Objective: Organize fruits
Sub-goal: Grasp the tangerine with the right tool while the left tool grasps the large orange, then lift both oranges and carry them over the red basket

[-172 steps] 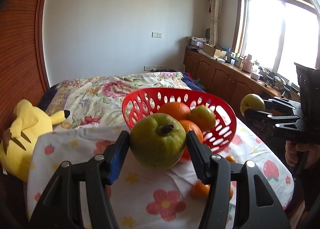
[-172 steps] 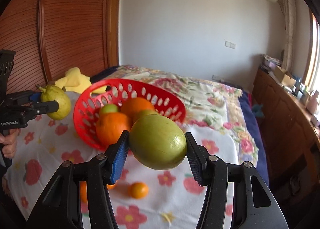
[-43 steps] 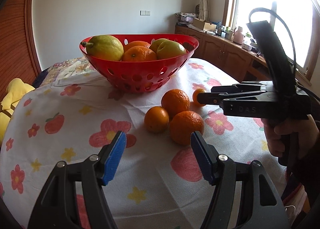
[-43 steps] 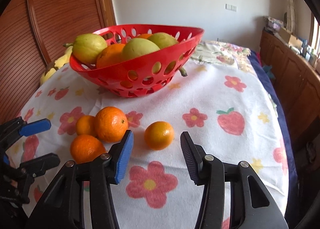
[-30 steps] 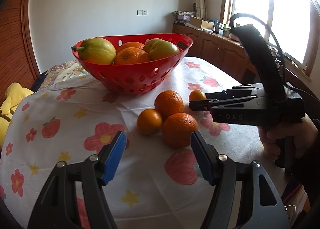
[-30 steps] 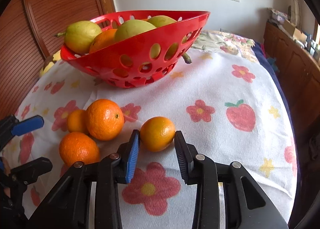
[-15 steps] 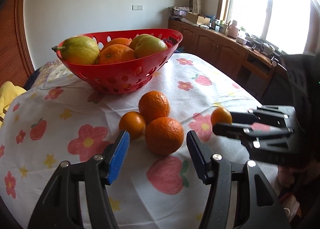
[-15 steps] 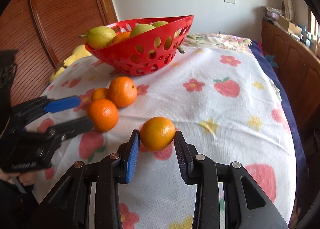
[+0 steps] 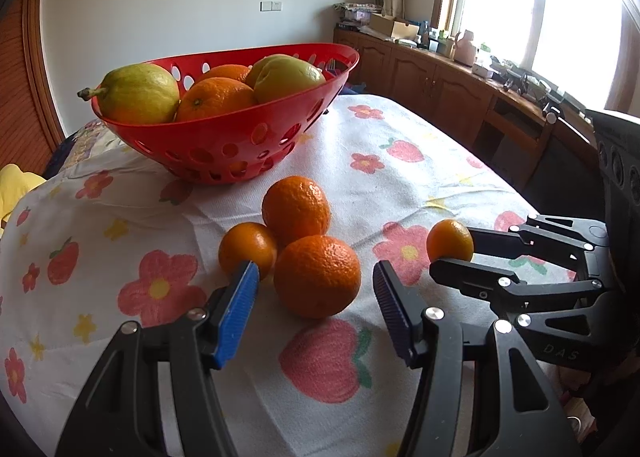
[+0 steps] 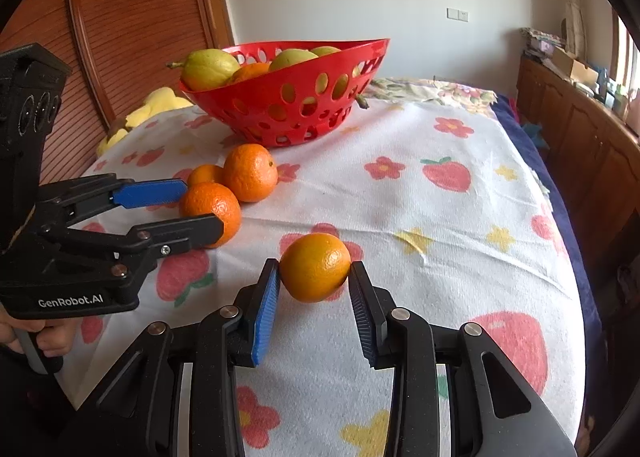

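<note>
Partway through — pears and oranges already in red basket [image 9: 240, 145], three oranges [image 9: 316, 277] just before it, left gripper [image 9: 316, 297] straddling nearest without touching, right gripper [image 10: 314, 289] pinching small orange [image 10: 315, 267].

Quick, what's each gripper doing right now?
Left gripper: jaws have just been closing around the big orange, not touching it.
Right gripper: shut on the small orange.

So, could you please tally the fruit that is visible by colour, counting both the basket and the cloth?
Orange fruit: 6 (2 in the red basket, 3 on the cloth, 1 in the right hand-held gripper)
Yellow-green fruit: 3, all in the red basket
Total: 9 visible; more may be hidden deeper in the basket.
</note>
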`<action>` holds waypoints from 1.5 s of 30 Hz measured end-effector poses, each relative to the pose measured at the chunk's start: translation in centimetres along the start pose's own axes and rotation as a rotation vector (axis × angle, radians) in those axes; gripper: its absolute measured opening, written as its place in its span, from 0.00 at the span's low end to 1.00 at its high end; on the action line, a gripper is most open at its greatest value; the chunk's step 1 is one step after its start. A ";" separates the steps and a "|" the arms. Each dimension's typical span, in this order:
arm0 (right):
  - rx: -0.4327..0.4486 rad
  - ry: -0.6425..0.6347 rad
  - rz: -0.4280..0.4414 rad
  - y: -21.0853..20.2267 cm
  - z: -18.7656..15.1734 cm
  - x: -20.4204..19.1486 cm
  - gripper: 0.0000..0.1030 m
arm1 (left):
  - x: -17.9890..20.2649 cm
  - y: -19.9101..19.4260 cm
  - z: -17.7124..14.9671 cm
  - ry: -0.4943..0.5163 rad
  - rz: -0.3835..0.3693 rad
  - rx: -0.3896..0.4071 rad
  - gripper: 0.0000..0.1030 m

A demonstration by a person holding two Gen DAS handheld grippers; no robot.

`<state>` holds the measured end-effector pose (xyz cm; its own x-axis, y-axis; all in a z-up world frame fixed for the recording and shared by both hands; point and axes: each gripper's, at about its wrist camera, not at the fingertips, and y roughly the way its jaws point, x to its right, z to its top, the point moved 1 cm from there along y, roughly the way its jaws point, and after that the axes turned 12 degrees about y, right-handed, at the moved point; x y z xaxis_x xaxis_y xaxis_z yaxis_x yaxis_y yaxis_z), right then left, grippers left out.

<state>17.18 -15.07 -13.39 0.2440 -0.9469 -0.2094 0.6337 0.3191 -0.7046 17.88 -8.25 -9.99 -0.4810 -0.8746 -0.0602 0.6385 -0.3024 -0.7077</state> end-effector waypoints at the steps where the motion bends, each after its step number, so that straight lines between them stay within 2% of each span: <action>1: -0.001 -0.002 0.000 0.1 0.0 0.0 0.34 | 0.0 0.1 0.0 0.002 0.004 0.001 0.55; 4: 0.000 -0.014 -0.008 0.1 -0.2 -0.2 0.34 | 0.2 0.1 0.1 0.012 0.018 0.004 0.43; 9: -0.011 -0.001 0.002 0.3 -0.2 0.1 0.34 | 0.4 0.0 0.1 0.032 0.024 0.008 0.42; 17: -0.017 0.005 0.002 0.4 -0.1 0.2 0.34 | -0.1 0.4 -0.1 0.023 -0.013 -0.008 0.47; 29: -0.024 0.003 0.002 0.6 -0.2 0.2 0.34 | -0.6 -1.6 -0.8 -0.003 -0.015 0.026 0.43; 37: -0.027 -0.002 0.002 0.8 -0.2 0.0 0.34 | -2.2 -4.3 -1.0 -0.024 0.019 0.067 0.43; 45: -0.017 -0.002 0.000 0.6 -0.3 -0.1 0.34 | -4.4 -6.9 0.3 -0.017 0.071 0.122 0.43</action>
<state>17.32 -14.80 -14.03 0.2456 -0.9468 -0.2082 0.6214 0.3186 -0.7158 15.75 -2.45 -4.58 -0.4225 -0.9014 -0.0944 0.7391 -0.2824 -0.6115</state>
